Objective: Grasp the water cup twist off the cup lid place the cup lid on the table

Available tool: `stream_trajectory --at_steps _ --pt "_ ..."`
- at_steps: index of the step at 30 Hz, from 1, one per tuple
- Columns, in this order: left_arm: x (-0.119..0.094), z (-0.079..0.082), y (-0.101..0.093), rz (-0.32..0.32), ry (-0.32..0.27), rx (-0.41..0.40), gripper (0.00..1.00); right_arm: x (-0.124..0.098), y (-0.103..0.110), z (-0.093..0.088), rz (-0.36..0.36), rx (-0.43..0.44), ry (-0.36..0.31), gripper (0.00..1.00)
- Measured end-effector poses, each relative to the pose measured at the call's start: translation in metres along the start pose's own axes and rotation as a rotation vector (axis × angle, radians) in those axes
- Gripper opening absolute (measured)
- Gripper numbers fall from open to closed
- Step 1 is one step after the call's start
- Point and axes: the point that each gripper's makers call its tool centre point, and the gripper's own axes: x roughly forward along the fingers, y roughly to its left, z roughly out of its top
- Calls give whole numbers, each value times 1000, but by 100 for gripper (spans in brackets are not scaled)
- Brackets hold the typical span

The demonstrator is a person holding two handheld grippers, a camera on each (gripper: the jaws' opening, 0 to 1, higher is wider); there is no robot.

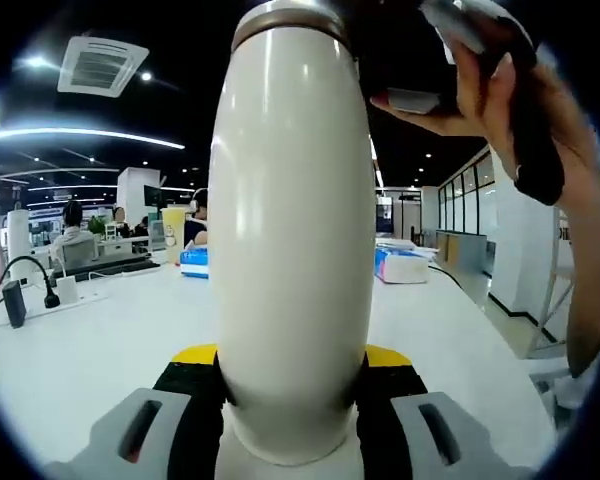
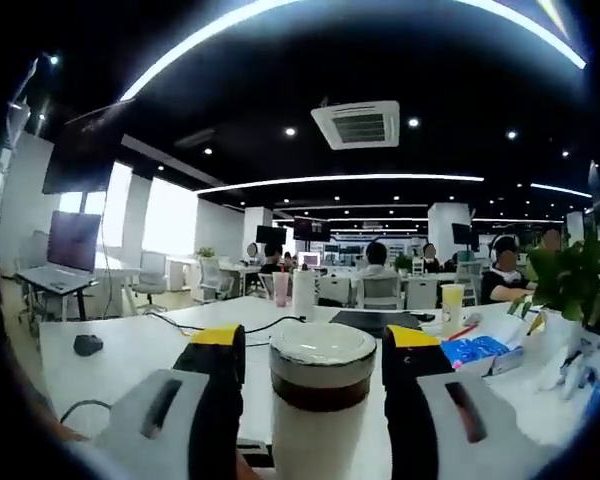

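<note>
In the left gripper view the left gripper (image 1: 292, 385) is clamped on the water cup (image 1: 292, 230), a tall cream bottle whose lower body sits between the 2 yellow-tipped jaws and rises up the middle of the picture. Its brownish band and the lid region near the top edge are partly covered by the other gripper and a person's hand (image 1: 500, 95) coming in from the upper right. Behind the cup lies a white table (image 1: 90, 340) with a blue tissue pack (image 1: 193, 262), a second blue pack (image 1: 400, 265), and a power strip (image 1: 65, 292) with a black cable.

In the right gripper view the right gripper (image 2: 320, 385) has its 2 jaws on either side of the cup lid (image 2: 322, 360) (a cream cap over a brown band), which tops the cup's pale body; the jaws flank it closely, but I cannot tell whether they press on it. Beyond, the white table (image 2: 140, 350) carries a black mouse (image 2: 87, 344), a yellow drink cup (image 2: 452, 306), a blue pack (image 2: 475, 352) and a green plant (image 2: 570, 275).
</note>
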Motion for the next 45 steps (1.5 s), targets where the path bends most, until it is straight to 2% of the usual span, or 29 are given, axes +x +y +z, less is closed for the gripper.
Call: stream_trajectory --at_steps 9,17,37,45 --pt "0 0 0 0 1 0 52 0 -6 -2 -13 11 9 45" --pt "1 0 0 -1 0 0 52 0 -6 -4 21 13 22 45" --pt "0 -1 0 2 1 4 52 1 -3 -6 249 18 78 45" --pt "0 -1 0 3 2 5 52 -1 -1 -7 310 12 102 45"
